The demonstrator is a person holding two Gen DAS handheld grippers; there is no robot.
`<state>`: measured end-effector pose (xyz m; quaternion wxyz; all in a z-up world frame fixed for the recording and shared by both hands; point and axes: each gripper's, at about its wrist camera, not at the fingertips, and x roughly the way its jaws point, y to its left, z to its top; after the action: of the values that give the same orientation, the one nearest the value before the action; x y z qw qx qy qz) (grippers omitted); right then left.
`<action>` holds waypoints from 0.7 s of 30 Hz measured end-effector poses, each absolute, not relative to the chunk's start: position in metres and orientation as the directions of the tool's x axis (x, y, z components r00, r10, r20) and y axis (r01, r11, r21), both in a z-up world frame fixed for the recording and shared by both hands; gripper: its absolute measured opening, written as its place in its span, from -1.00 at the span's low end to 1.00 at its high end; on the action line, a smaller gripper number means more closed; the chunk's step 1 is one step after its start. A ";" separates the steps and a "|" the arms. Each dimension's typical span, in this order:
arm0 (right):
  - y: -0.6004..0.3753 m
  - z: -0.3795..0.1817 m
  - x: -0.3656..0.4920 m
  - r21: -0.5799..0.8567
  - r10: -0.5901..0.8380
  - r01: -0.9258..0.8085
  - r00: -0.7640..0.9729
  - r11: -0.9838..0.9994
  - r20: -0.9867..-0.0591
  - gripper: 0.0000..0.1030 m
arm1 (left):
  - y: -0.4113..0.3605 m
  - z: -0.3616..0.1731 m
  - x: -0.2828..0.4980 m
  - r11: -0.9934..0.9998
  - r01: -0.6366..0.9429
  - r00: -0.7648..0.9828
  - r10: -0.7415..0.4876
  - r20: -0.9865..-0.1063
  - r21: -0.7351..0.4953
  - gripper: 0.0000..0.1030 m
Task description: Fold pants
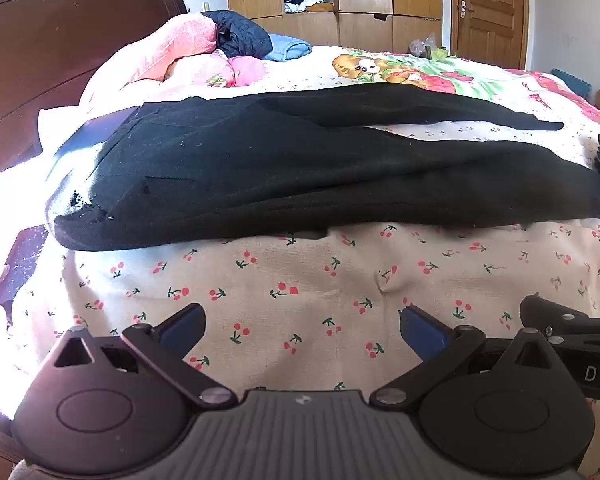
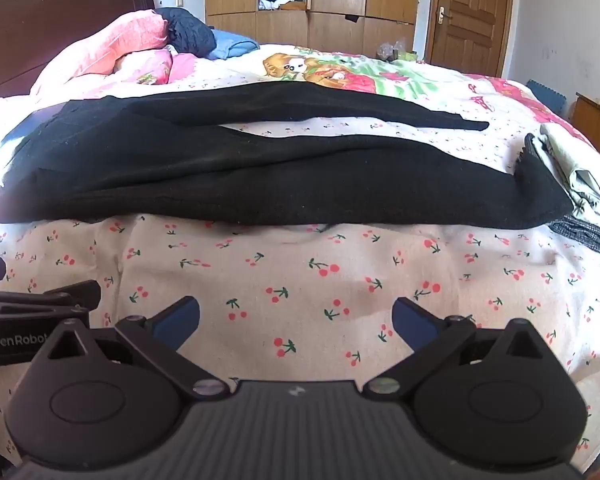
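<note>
With both the left gripper [image 1: 302, 322] and right gripper [image 2: 296, 314] jaws wide and empty, each should pinch the near edge of the pants [image 1: 300, 168] spread flat on the bed [image 1: 300, 280].

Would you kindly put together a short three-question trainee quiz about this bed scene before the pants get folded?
1. True or false: the black pants lie spread out with both legs apart on the cherry-print sheet.
2. Which state fits the left hand-held gripper and right hand-held gripper? A) both open and empty B) both shut on the pants C) one open, one shut
3. Fill in: the waist end of the pants points toward the dark wooden ____.

Key: 1 true; 2 A; 3 headboard.
</note>
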<state>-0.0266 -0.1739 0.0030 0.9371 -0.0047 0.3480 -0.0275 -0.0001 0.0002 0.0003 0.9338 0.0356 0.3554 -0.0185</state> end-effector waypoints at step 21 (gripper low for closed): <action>-0.174 0.002 -0.026 -0.035 -0.065 0.055 0.751 0.998 -0.657 0.97 | 0.000 0.001 -0.001 0.998 0.048 0.747 -0.003 -0.665 0.050 1.00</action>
<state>-0.0259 -0.1741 0.0019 0.9356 -0.0068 0.3514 -0.0321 -0.0010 -0.0002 0.0006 0.9340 0.0320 0.3555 -0.0136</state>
